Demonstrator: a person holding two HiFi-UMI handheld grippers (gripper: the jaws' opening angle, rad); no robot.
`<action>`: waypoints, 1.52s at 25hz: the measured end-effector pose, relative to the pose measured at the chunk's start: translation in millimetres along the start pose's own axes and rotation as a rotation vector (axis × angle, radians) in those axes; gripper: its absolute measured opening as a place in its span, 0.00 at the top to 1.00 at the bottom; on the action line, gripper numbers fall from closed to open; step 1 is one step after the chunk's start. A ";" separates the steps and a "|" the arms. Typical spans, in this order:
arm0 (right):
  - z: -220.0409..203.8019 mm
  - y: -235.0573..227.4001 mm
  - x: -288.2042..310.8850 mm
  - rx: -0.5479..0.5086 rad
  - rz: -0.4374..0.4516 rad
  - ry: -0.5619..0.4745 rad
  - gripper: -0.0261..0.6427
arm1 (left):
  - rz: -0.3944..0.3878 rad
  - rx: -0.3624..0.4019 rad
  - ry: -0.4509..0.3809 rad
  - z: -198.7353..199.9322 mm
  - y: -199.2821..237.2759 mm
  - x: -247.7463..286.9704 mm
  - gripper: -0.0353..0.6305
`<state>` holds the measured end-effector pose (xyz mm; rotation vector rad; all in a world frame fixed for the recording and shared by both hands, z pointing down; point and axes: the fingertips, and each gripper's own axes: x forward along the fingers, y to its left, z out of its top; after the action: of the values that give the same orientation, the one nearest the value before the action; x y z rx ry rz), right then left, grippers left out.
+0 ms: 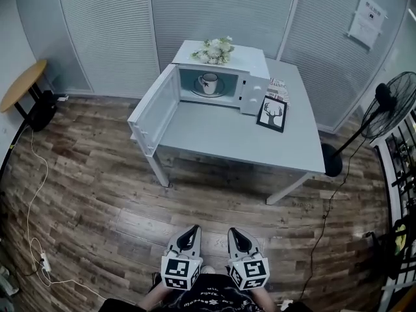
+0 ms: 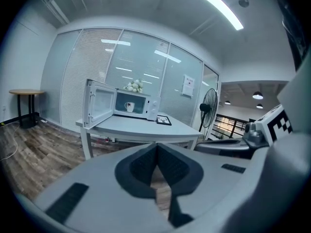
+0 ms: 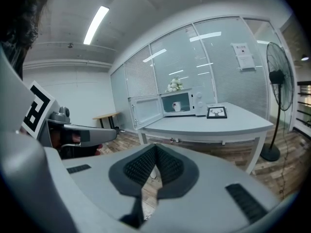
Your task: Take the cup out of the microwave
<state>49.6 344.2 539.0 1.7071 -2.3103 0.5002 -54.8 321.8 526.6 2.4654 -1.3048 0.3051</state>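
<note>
You are at the approach step, standing well back from the counter (image 1: pixel 260 145) with nothing in hand. Starting at the left, the microwave (image 1: pixel 255 93) has its door (image 1: pixel 155 112) swung fully open toward you, so no opening step is needed. Your left tongs (image 1: pixel 191 231) are closed tip to tip on nothing, held low in front of you over the wooden floor. The cup (image 1: pixel 208 82) stands upright on a plate (image 1: pixel 225 93) inside the cavity, its handle turned to the left. Your right tongs (image 1: pixel 234 233) are likewise pressed together and empty, just beside the left pair. Next, I judge, you must walk up to the counter, spread one pair of tongs, and reach straight into the cavity, clear of the open door on the left and the framed deer picture (image 1: pixel 272 114) on the right.
</note>
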 end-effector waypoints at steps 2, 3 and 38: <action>6.4 -1.5 13.7 -0.006 -0.012 -0.002 0.95 | -0.004 0.000 0.001 4.9 12.1 9.6 0.94; 10.2 -2.6 21.1 -0.006 -0.018 -0.005 0.96 | -0.005 0.002 -0.001 8.1 18.6 15.0 0.94; 62.5 -17.8 156.2 0.087 -0.072 -0.024 0.95 | -0.119 0.014 0.043 50.2 117.2 120.2 0.94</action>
<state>21.4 177.4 542.8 1.8377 -2.2652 0.5775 -83.6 149.7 543.5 2.5207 -1.1372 0.3368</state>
